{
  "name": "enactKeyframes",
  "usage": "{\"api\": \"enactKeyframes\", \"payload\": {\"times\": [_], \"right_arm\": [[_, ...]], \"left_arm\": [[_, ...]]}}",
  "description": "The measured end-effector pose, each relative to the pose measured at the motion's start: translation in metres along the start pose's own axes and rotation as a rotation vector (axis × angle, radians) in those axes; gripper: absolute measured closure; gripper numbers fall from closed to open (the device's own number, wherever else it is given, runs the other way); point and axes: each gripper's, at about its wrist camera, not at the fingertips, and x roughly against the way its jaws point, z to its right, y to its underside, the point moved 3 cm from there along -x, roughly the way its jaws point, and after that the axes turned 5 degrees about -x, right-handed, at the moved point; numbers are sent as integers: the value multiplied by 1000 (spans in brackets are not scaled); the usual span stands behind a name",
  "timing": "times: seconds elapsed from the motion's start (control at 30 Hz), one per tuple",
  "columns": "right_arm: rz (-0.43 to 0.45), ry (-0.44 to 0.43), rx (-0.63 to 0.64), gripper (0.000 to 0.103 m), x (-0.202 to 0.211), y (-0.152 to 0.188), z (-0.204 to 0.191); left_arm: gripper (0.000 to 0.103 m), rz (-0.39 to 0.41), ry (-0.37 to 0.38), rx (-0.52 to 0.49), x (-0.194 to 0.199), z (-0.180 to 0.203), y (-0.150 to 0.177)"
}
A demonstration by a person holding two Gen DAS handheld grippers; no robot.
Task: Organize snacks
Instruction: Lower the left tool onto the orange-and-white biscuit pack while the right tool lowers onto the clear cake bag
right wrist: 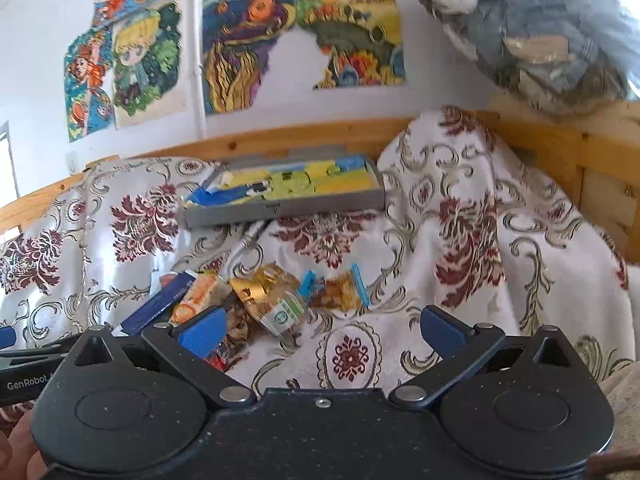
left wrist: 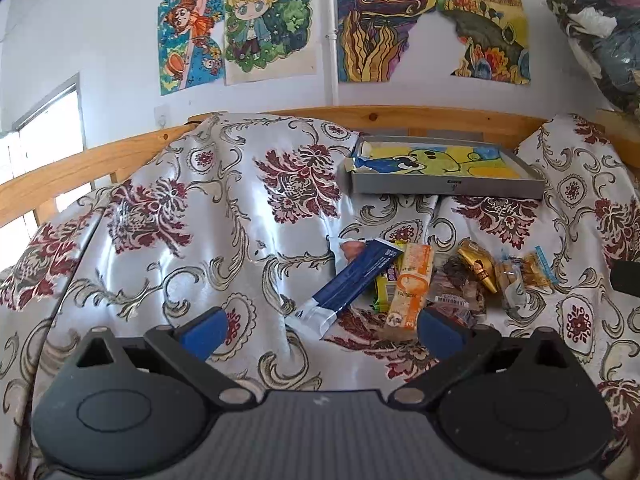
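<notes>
A heap of snack packets lies on a flowered cloth. In the left wrist view I see a long blue-and-white packet (left wrist: 352, 284), an orange packet (left wrist: 412, 286), a gold wrapper (left wrist: 478, 264) and clear-wrapped pastries (left wrist: 520, 276). My left gripper (left wrist: 322, 330) is open, just short of the blue packet, holding nothing. A shallow grey box (left wrist: 448, 188) with a yellow and blue picture lining sits behind the heap. In the right wrist view my right gripper (right wrist: 324, 330) is open near the gold wrapper (right wrist: 256, 290) and a blue-edged pastry packet (right wrist: 340, 290), with the grey box (right wrist: 280, 208) beyond.
A wooden rail (left wrist: 360, 116) runs along the back of the cloth, below a wall of colourful drawings (left wrist: 264, 24). A clear bag of clothes (right wrist: 540, 28) hangs at the upper right. The cloth (right wrist: 480, 220) bulges high on the right. The left gripper's body (right wrist: 24, 356) shows at the left edge.
</notes>
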Motion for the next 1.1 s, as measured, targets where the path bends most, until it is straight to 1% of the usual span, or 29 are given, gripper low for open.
{"api": "enactKeyframes", "payload": {"times": [0.13, 0.33, 0.5, 0.7, 0.83, 0.97, 1.1], "right_arm": [[-48, -4, -8, 0, -12, -1, 0], [-91, -26, 29, 1, -25, -3, -7], [-108, -69, 99, 1, -31, -9, -14], [-93, -104, 212, 1, -46, -25, -17], [-101, -126, 274, 1, -68, -31, -16], [-138, -182, 296, 1, -94, -33, -18], [-173, -222, 349, 1, -120, -33, -22]], "left_arm": [[0, -14, 7, -13, -12, 4, -4], [1, -35, 20, -22, -30, 11, -9], [1, -46, 41, -23, -47, 16, -15], [1, -55, 66, -93, -69, 26, -18], [0, -73, 92, -118, -84, 32, -16], [1, -92, 132, -132, -99, 36, -17], [1, -97, 180, -158, -111, 40, -20]]}}
